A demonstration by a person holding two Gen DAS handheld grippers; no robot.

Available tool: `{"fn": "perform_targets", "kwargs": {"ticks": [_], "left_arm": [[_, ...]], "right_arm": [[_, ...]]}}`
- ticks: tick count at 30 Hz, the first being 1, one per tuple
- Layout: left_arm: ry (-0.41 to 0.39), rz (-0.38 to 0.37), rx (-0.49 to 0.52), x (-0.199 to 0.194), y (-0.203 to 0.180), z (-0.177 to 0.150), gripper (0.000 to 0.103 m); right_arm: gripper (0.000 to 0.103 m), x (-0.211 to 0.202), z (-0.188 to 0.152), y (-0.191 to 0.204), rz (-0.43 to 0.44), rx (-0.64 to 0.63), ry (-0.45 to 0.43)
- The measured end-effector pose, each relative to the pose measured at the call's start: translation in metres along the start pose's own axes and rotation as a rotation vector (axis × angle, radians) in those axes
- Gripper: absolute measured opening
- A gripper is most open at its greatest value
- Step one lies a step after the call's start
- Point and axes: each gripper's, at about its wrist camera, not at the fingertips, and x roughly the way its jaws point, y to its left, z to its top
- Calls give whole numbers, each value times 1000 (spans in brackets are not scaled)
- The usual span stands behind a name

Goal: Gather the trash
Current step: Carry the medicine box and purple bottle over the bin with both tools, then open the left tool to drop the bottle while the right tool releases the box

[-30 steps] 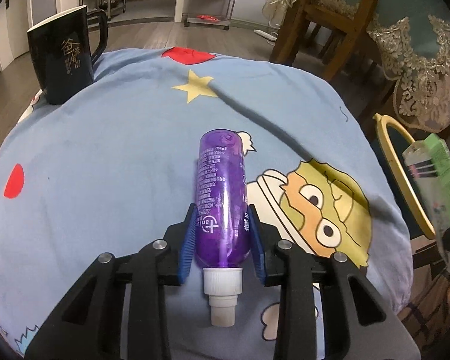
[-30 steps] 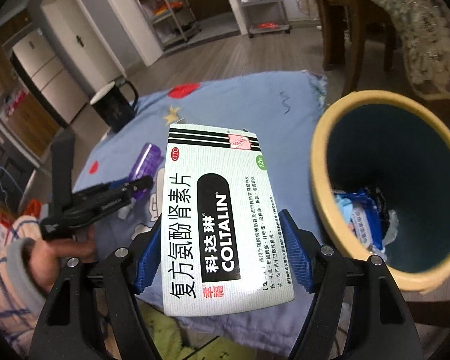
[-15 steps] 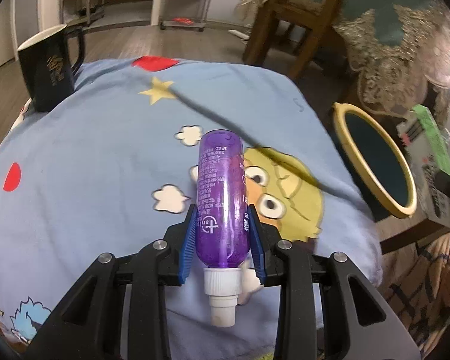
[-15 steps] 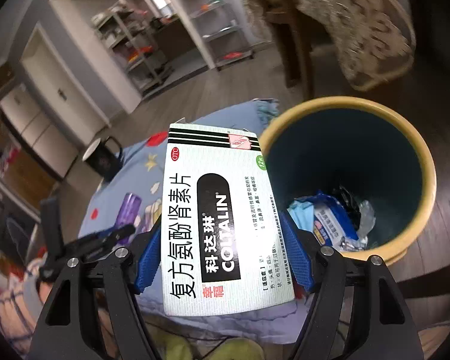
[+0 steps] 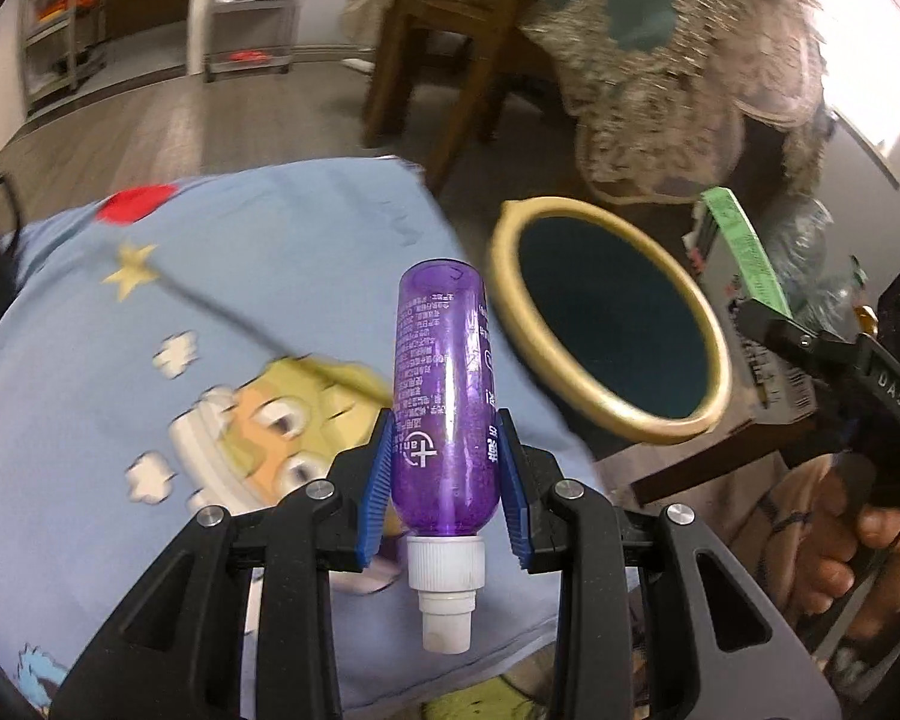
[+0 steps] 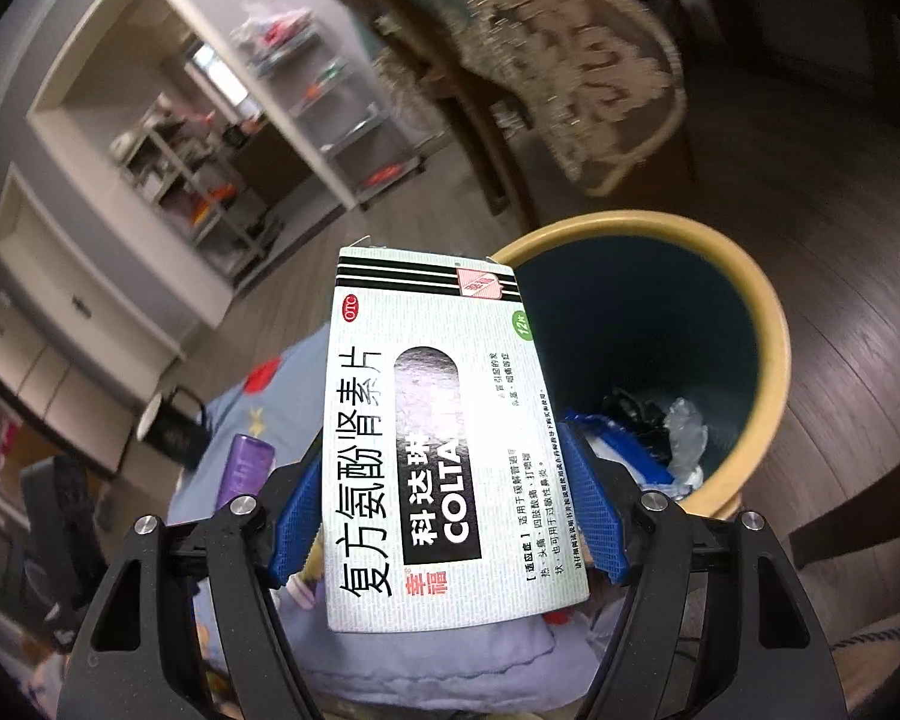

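Note:
My left gripper (image 5: 444,483) is shut on a purple bottle (image 5: 441,402) with a white cap, held above the blue cartoon cloth (image 5: 210,312). The yellow-rimmed trash bin (image 5: 684,420) stands just right of the bottle. My right gripper (image 6: 447,519) is shut on a white COLTALIN medicine box (image 6: 438,438), held beside the bin (image 6: 768,360), which holds wrappers and crumpled plastic (image 6: 660,438). The box (image 5: 744,246) and right gripper also show at the right of the left wrist view. The purple bottle (image 6: 246,468) shows at the left of the right wrist view.
A black mug (image 6: 174,429) stands on the far side of the cloth. A wooden chair (image 5: 450,60) and a lace-covered table (image 5: 690,60) stand behind the bin. Shelving racks (image 5: 246,18) line the far wall.
Both grippers have swung right toward the bin with their loads. The bin now sits closer to the bottle, and the box has risen higher over the bin's near rim.

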Motion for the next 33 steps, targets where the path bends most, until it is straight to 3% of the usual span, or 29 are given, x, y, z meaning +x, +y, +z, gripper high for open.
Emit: {"fn": "perform_targets", "kwargs": {"ticks": [9, 16, 25, 33], "left_arm": [[67, -58, 129, 47, -72, 39, 31], [160, -51, 184, 92, -105, 58, 32], [297, -11, 201, 138, -112, 62, 32], [317, -5, 197, 145, -109, 61, 32]], "right_arm": [[73, -14, 14, -21, -20, 91, -77], [73, -14, 19, -41, -25, 172, -92], [73, -4, 21, -56, -8, 234, -72], [73, 13, 24, -55, -36, 221, -33]]}}
